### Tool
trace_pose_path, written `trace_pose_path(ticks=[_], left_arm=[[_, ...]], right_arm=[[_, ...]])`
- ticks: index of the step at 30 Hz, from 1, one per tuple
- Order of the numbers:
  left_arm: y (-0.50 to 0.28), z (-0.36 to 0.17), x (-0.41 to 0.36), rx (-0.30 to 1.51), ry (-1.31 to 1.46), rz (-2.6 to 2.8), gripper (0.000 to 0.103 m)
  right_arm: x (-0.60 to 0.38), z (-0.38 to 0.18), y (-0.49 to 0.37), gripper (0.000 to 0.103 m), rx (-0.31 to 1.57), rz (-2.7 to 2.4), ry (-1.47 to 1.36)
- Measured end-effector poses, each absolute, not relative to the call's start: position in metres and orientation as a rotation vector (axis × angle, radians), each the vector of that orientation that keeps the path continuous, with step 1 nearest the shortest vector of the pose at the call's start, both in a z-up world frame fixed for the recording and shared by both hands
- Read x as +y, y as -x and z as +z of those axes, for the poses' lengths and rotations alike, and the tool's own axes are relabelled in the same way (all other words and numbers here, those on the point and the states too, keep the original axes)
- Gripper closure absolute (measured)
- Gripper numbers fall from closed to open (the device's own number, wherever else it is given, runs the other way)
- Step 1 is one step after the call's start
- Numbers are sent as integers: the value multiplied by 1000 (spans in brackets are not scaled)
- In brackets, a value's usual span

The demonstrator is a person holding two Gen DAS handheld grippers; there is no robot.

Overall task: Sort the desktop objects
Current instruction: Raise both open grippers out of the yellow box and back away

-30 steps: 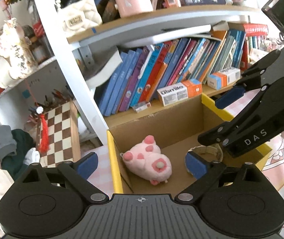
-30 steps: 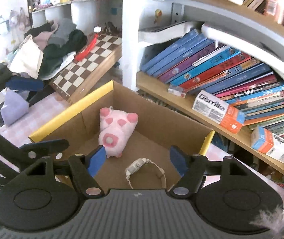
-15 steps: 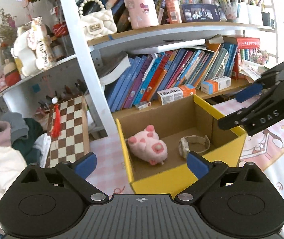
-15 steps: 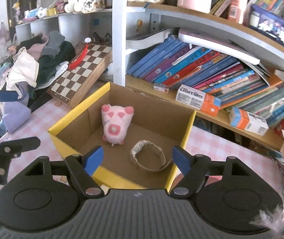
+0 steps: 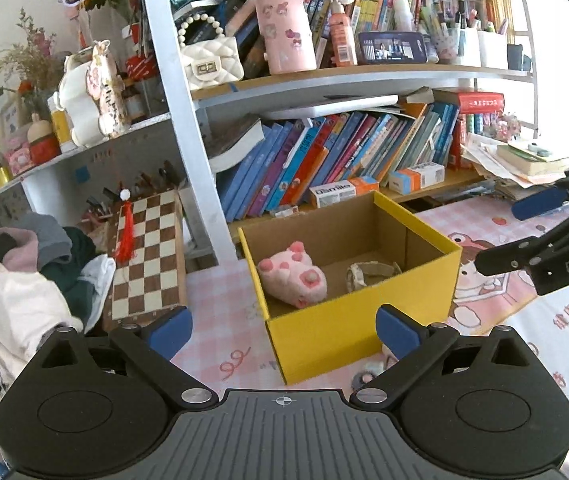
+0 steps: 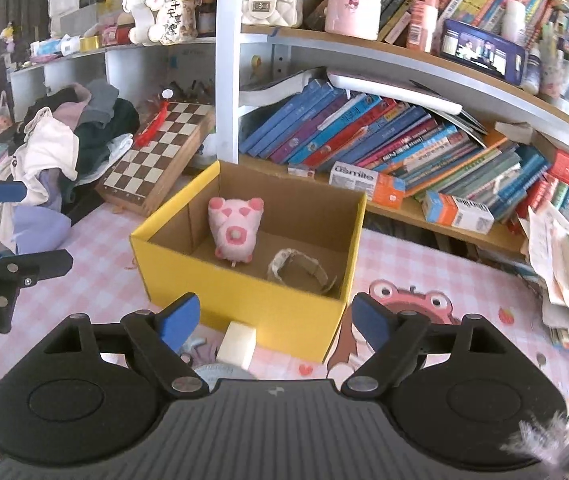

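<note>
Cardboard box [image 5: 360,320] with yellow outer walls sits open-topped on the pink checked tabletop [image 5: 220,300], and everything else is placed from it. Inside the box, a pink plush pig [image 5: 293,278] lies against the wall nearer the chessboard, and a beige wristwatch [image 5: 372,274] lies curled on the floor of the box just beside the pig, apart from it. In the right wrist view the pig [image 6: 235,229] and the watch [image 6: 299,270] show the same way.

Left gripper [image 5: 284,328] hovers in front of the box, its blue-padded fingers [image 5: 170,328] spread wide with nothing between them. Right gripper [image 6: 274,318] also hangs in front of the box, at the side away from the chessboard; its fingers [image 6: 368,320] stand wide apart and grip nothing. A small white block [image 6: 238,343] stands on the tabletop just in front of the box's near wall, between the right fingers but untouched by them.

Beyond the box, a folding chessboard [image 5: 146,254] leans beside a heap of clothes [image 5: 24,280], and a row of slanted books [image 5: 324,164] fills the shelf behind the box.
</note>
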State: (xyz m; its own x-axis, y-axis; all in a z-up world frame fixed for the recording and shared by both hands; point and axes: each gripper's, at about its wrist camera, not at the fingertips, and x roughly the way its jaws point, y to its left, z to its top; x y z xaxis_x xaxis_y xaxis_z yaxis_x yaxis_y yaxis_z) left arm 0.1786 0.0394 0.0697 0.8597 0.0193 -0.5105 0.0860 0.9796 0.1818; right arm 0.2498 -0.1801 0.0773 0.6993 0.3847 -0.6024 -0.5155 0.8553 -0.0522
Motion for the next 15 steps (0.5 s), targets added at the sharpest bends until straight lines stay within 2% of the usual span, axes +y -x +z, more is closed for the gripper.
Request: trace_pose_path(ticks=[3, 7, 15], left_arm=[[-167, 66, 43, 543, -194, -33, 3], [-152, 61, 45, 551, -188, -25, 3], [-125, 51, 51, 561, -155, 2, 3]], right_arm=[[-182, 73, -235, 20, 619, 486, 211], [-186, 67, -218, 13, 603, 456, 176], [-191, 58, -192, 10, 589, 413, 114]])
